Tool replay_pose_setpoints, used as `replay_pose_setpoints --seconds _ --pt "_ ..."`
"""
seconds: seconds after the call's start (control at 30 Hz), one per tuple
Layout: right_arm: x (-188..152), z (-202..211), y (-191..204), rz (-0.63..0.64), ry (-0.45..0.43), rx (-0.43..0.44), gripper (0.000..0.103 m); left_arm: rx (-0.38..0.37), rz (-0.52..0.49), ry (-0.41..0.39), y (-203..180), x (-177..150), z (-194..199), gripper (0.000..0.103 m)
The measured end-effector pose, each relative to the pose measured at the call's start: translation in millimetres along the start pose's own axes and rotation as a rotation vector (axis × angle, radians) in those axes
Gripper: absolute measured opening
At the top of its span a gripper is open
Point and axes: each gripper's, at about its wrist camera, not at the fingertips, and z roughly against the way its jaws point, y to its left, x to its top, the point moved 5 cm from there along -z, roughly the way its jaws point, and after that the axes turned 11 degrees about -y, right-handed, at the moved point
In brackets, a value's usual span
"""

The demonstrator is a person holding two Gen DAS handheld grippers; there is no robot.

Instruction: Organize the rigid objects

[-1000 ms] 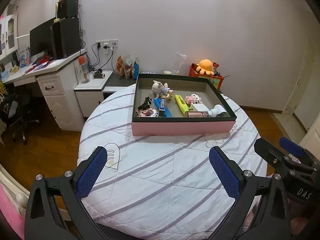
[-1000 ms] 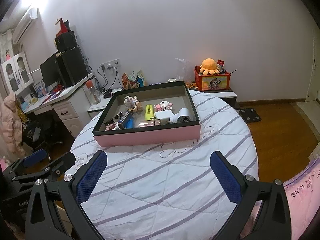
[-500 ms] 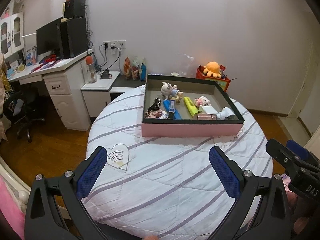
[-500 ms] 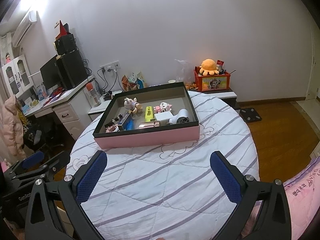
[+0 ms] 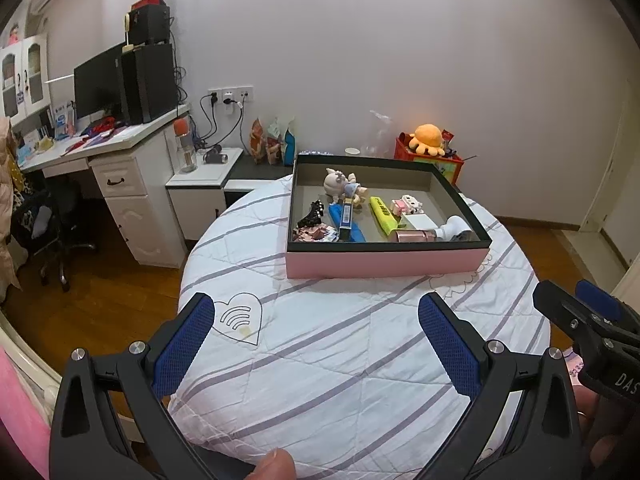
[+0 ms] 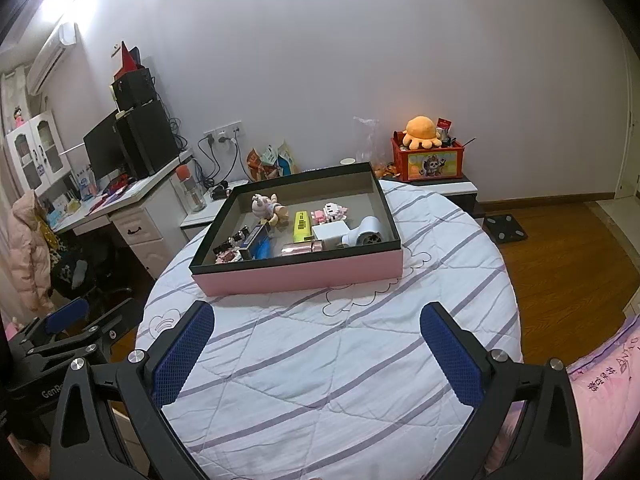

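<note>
Both tongs gaped wide and empty — left tongs [image 5: 316,344], right tongs [image 6: 316,350] — hovering over the quilted table [image 6: 320,360]. Objects sat crowded inside the pink box [image 6: 300,276]: yellow highlighter [image 6: 303,225], white adapter [image 6: 331,233], pig figurine [image 6: 267,205]. Risk: tight packing — reaching in could nudge neighbours or catch the box's rim.

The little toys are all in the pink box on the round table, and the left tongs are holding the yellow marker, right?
Not quite. The left tongs are open and hold nothing. The yellow marker lies inside the pink box with a black rim, among the other small toys, as the left wrist view shows. The box does sit on the round table with a striped white cloth.
</note>
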Motion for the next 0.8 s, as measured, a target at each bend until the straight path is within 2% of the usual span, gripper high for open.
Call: replay_pose_setpoints --seconds 0.8 --pt "15 34 2 0.008 -0.066 0.019 0.103 0.018 -0.037 -0.018 -5 14 29 0.103"
